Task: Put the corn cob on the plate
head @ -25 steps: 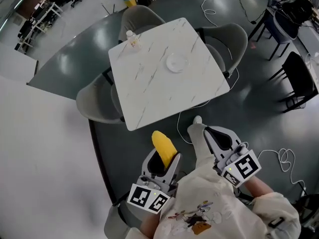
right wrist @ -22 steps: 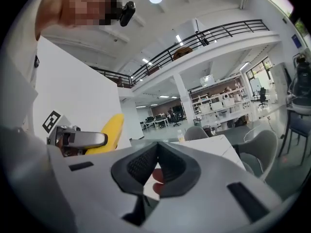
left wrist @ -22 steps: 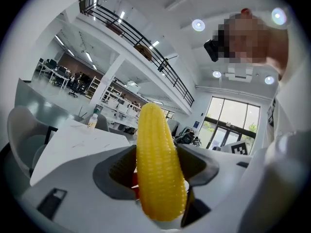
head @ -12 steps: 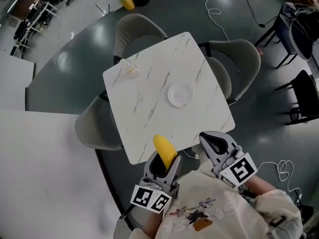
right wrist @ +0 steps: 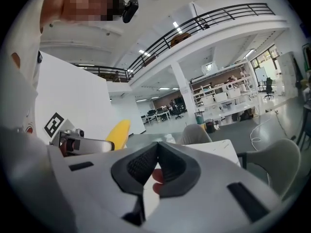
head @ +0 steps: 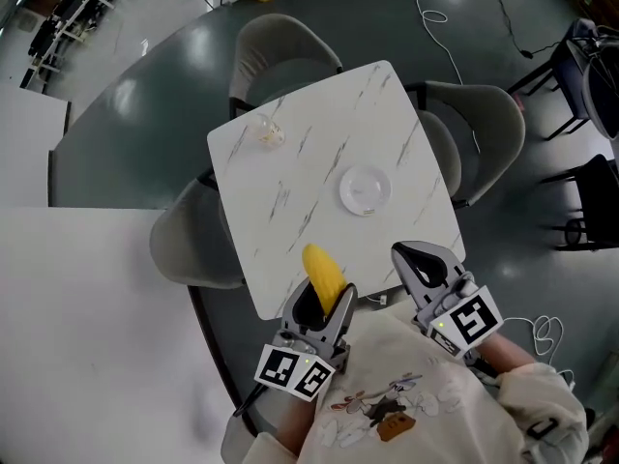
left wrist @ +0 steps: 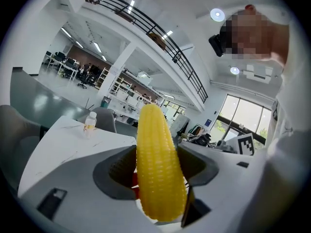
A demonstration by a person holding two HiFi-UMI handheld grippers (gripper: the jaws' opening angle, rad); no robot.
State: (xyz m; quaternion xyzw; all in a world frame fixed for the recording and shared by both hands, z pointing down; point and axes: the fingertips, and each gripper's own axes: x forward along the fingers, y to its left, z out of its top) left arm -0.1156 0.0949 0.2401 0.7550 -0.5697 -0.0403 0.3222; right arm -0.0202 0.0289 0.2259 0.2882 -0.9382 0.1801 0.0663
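Head view: your left gripper clamps the corn upright by its base at the table's near edge, likely for carrying. The plate sits bare towards the right edge. Your right gripper is closed on nothing.

A bright yellow corn cob, patterned in even kernel rows, is seen between the left gripper's grey jaws (its cube carries black-and-white square markers). Ahead of it, a white plate is seen on a grey-veined white table.
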